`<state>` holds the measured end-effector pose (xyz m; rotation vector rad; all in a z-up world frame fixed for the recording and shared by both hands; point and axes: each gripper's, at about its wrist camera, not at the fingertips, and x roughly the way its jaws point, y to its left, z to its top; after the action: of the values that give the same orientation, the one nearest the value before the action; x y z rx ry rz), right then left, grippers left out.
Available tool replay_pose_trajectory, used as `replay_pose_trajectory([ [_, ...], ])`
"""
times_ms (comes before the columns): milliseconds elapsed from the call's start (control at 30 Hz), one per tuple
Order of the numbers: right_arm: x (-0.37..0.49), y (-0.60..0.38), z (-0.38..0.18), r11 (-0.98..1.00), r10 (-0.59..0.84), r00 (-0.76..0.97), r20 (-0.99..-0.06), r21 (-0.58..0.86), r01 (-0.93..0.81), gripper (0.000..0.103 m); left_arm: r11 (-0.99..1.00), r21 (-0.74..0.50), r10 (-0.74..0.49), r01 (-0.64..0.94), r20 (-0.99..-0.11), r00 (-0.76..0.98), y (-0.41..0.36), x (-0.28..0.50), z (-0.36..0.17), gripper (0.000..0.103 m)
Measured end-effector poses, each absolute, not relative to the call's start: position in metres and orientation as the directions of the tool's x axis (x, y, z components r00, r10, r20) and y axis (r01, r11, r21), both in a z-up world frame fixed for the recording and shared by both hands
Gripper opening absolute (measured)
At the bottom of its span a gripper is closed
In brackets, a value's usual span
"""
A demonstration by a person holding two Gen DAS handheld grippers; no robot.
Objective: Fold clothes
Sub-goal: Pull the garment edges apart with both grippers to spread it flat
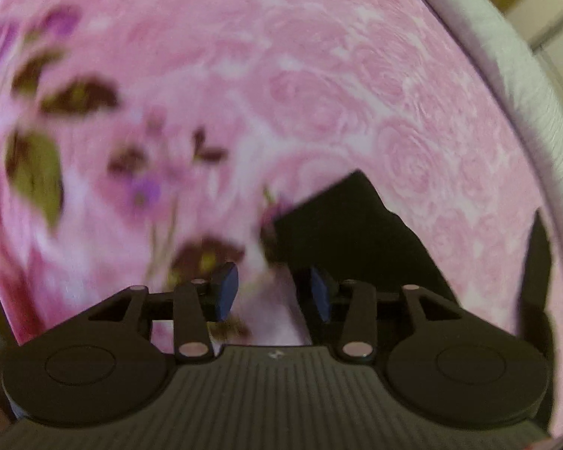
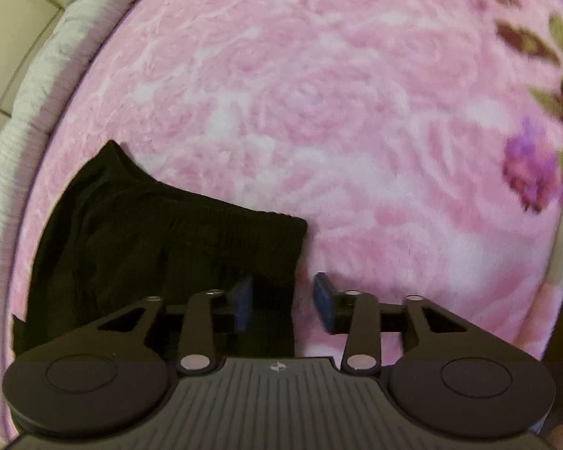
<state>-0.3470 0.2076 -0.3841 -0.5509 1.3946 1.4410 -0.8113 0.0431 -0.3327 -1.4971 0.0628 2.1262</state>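
black garment [image 2: 161, 240] by blanket [image 2: 337, 112] edge (grippers agape)

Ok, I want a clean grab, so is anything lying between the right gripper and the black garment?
Nothing visible. The right gripper is open, and the black garment lies flat on the pink blanket directly under its fingers, with only bare blanket beside it.
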Motion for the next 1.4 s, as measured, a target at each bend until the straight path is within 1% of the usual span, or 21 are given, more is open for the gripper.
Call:
replay_pose_trajectory([
  [67,-0.342,0.204,-0.39,0.194,0.367,-0.413,-0.833,0.503,-0.842,0.05,-0.85,-0.266,0.408,-0.454,-0.878,-0.249,0.046,-0.808,-0.335,0.043],
  [200,-0.337,0.201,-0.398,0.205,0.413,-0.454,-0.79,0.566,-0.799,0.051,-0.837,-0.279,0.434,-0.471,-0.862,-0.262,0.051,-0.803,-0.339,0.046],
  [233,-0.337,0.202,-0.399,0.204,0.422,-0.459,-0.782,0.575,-0.792,0.05,-0.834,-0.282,0.441,-0.475,-0.858,-0.265,0.053,-0.801,-0.34,0.044],
  [267,-0.339,0.204,-0.398,0.194,0.423,-0.456,-0.784,0.569,-0.799,0.045,-0.83,-0.285,0.447,-0.479,-0.853,-0.268,0.054,-0.8,-0.341,0.027],
  [300,-0.342,0.207,-0.397,0.179,0.42,-0.446,-0.79,0.554,-0.813,0.028,-0.827,-0.288,0.454,-0.483,-0.849,-0.271,0.055,-0.798,-0.342,0.001],
  [333,-0.344,0.21,-0.396,0.165,0.418,-0.436,-0.797,0.538,-0.827,0.023,-0.824,-0.291,0.46,-0.487,-0.844,-0.274,0.057,-0.797,-0.343,0.0],
  [367,-0.346,0.211,-0.395,0.155,0.416,-0.423,-0.805,0.521,-0.839,0.015,-0.82,-0.294,0.467,-0.491,-0.84,-0.277,0.058,-0.795,-0.344,0.0],
  [400,-0.346,0.212,-0.392,0.14,0.422,-0.418,-0.805,0.513,-0.847,0.01,-0.815,-0.292,0.471,-0.501,-0.837,-0.28,0.055,-0.794,-0.342,0.0],
  [500,-0.342,0.205,-0.372,0.088,0.46,-0.411,-0.787,0.501,-0.861,0.006,-0.796,-0.278,0.482,-0.537,-0.828,-0.286,0.042,-0.788,-0.331,0.0],
  [667,-0.322,0.193,-0.341,0.04,0.493,-0.43,-0.756,0.514,-0.857,0.006,-0.763,-0.254,0.501,-0.595,-0.813,-0.295,0.02,-0.779,-0.313,0.0],
  [733,-0.308,0.188,-0.337,0.051,0.492,-0.43,-0.757,0.518,-0.854,0.006,-0.755,-0.242,0.5,-0.609,-0.813,-0.298,0.012,-0.776,-0.31,0.0],
  [1033,-0.265,0.157,-0.348,0.092,0.471,-0.405,-0.784,0.5,-0.861,0.006,-0.778,-0.174,0.425,-0.604,-0.853,-0.302,-0.018,-0.762,-0.324,0.001],
  [1067,-0.265,0.156,-0.352,0.095,0.464,-0.406,-0.788,0.499,-0.861,0.006,-0.78,-0.166,0.417,-0.603,-0.857,-0.303,-0.022,-0.76,-0.326,0.001],
  [1133,-0.265,0.156,-0.362,0.102,0.429,-0.402,-0.809,0.485,-0.868,0.01,-0.784,-0.151,0.4,-0.602,-0.865,-0.304,-0.028,-0.757,-0.329,0.002],
  [1167,-0.268,0.158,-0.366,0.104,0.41,-0.381,-0.829,0.457,-0.883,0.017,-0.786,-0.143,0.391,-0.601,-0.869,-0.304,-0.032,-0.755,-0.331,0.008],
  [1200,-0.27,0.158,-0.363,0.106,0.406,-0.337,-0.849,0.411,-0.906,0.037,-0.791,-0.13,0.383,-0.598,-0.867,-0.319,-0.033,-0.752,-0.328,0.012],
  [1267,-0.275,0.158,-0.357,0.109,0.399,-0.248,-0.883,0.314,-0.943,0.058,-0.816,-0.096,0.35,-0.57,-0.867,-0.355,-0.037,-0.748,-0.317,0.015],
  [1367,-0.277,0.156,-0.336,0.107,0.423,-0.146,-0.894,0.209,-0.972,0.058,-0.836,-0.079,0.326,-0.542,-0.867,-0.377,-0.048,-0.743,-0.296,0.015],
  [1400,-0.277,0.157,-0.329,0.096,0.43,-0.158,-0.889,0.219,-0.971,0.058,-0.827,-0.096,0.341,-0.554,-0.868,-0.36,-0.047,-0.741,-0.289,0.015],
])
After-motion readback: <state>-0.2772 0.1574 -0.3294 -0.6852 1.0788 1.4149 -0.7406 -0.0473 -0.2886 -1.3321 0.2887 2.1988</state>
